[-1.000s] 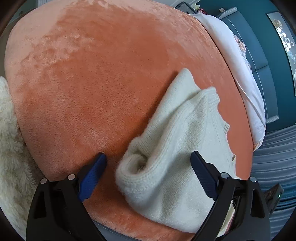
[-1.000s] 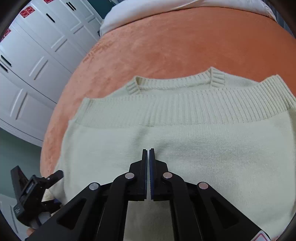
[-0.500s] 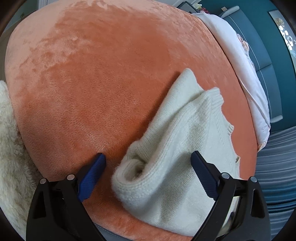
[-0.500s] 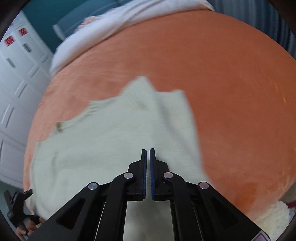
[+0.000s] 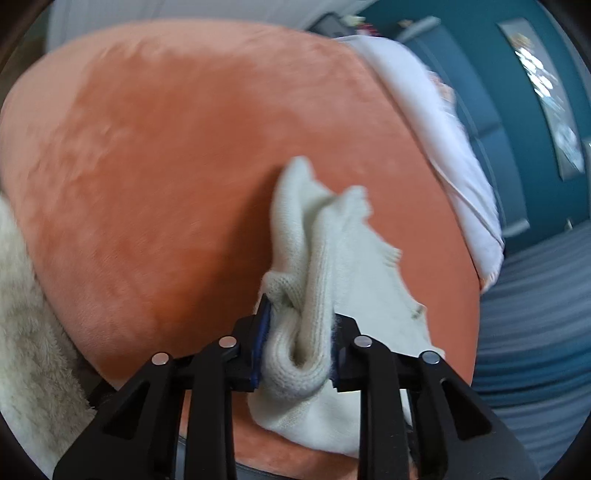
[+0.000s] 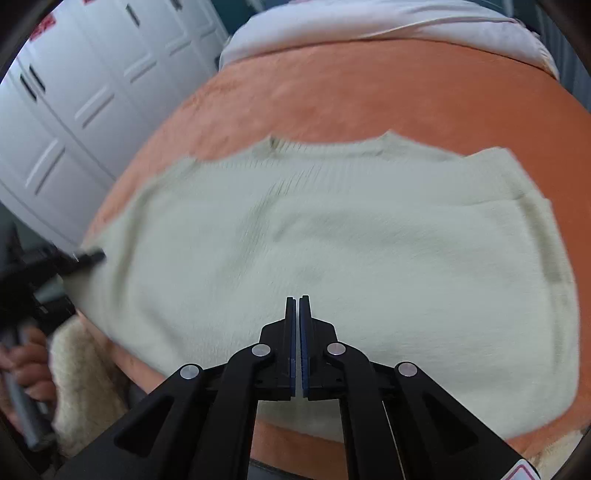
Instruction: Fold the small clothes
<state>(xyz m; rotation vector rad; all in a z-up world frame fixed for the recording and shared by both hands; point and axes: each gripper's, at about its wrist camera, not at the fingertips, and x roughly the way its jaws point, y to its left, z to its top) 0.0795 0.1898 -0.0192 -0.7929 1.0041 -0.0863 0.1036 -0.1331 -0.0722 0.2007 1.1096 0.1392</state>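
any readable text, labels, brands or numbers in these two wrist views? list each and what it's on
No text can be read in either view.
Red stickers on the white wardrobe doors: too small and blurred.
Red-edged label on the right gripper: cut off by the frame.
Wall picture: blurred, no words legible.
Cream sweater: no tag or print visible.

One cream knitted sweater (image 6: 332, 251) lies on one orange plush bed cover (image 5: 166, 166), filling the centre of the right wrist view. Two tools show: the left tool (image 5: 297, 341), at 6 o'clock in its own view, and the right tool (image 6: 297, 332), at 6 o'clock in its own. One white pillow (image 5: 436, 147) sits at 2 o'clock in the left view. One fluffy cream blanket (image 5: 33, 350) lies at 8 o'clock. One bank of white cupboard doors (image 6: 85, 92) stands at 10 o'clock in the right view.
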